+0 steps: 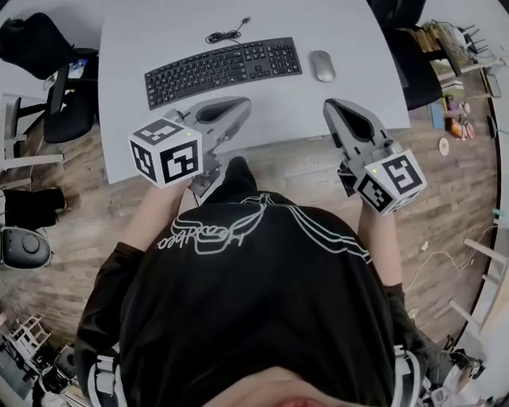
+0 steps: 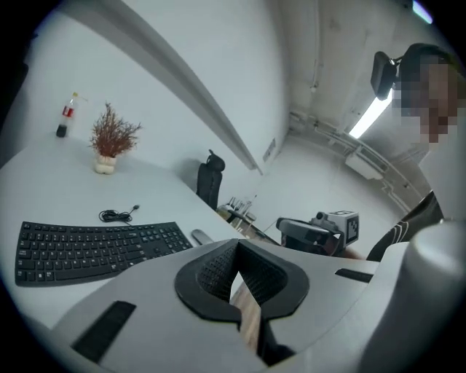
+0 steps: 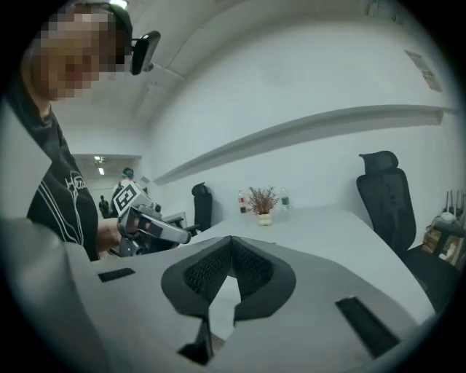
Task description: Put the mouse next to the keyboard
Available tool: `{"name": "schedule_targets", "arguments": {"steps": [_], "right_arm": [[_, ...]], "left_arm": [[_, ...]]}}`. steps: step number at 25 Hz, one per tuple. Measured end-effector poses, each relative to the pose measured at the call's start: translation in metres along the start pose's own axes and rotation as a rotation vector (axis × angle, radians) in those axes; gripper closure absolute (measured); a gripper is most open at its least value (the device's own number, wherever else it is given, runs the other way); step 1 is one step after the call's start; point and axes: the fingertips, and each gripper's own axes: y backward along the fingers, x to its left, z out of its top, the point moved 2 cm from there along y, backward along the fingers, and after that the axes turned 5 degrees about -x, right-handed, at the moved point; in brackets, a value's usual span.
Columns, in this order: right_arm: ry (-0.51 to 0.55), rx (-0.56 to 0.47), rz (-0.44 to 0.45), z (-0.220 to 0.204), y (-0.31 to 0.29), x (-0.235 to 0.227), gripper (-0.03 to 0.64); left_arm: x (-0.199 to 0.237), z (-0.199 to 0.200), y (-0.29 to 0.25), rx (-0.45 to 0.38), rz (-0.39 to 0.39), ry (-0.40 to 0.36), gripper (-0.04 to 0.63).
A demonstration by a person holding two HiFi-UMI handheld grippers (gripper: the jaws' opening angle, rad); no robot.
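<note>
Grey mouse (image 1: 321,65) sits beside the keyboard (image 1: 223,70), with left gripper (image 1: 241,102) and right gripper (image 1: 331,106) jaws closed, empty.

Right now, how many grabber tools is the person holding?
2. The left tool is at the table edge nearest the person, below the keyboard in the head view; the right tool is below the mouse. Both are shut, empty.

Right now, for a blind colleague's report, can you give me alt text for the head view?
A keyboard lies on a grey table with a mouse just right of it. A person holds the left gripper and right gripper over the near edge, both shut and empty.
</note>
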Motion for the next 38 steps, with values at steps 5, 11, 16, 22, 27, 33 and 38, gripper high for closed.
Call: {"name": "schedule_targets", "arguments": {"steps": [5,11,16,22,27,33,38], "right_arm": [[0.062,-0.046,0.063,0.006,0.071,0.053,0.607],[0.074,0.005,0.131,-0.017,0.145,0.096,0.607],[0.095,0.005,0.116,-0.028,0.173,0.110,0.607],[0.084,0.017,0.119,-0.042,0.198,0.123,0.606],[0.059,0.001,0.126,-0.042,0.208,0.128,0.607],[0.034,0.004,0.149,-0.043,0.213,0.131,0.607],[-0.005,0.000,0.137,-0.047,0.217,0.128,0.607]], "left_arm": [[-0.085,-0.015,0.033,-0.108,-0.015,-0.086,0.589],[-0.175,-0.047,0.055,-0.152,-0.020,-0.159,0.589],[-0.215,-0.073,0.062,-0.140,-0.011,-0.192,0.589],[-0.242,-0.095,0.066,-0.121,0.009,-0.204,0.589],[-0.255,-0.104,0.067,-0.117,0.012,-0.202,0.589],[-0.258,-0.107,0.068,-0.109,0.018,-0.198,0.589],[-0.259,-0.109,0.066,-0.094,0.010,-0.200,0.589]]}}
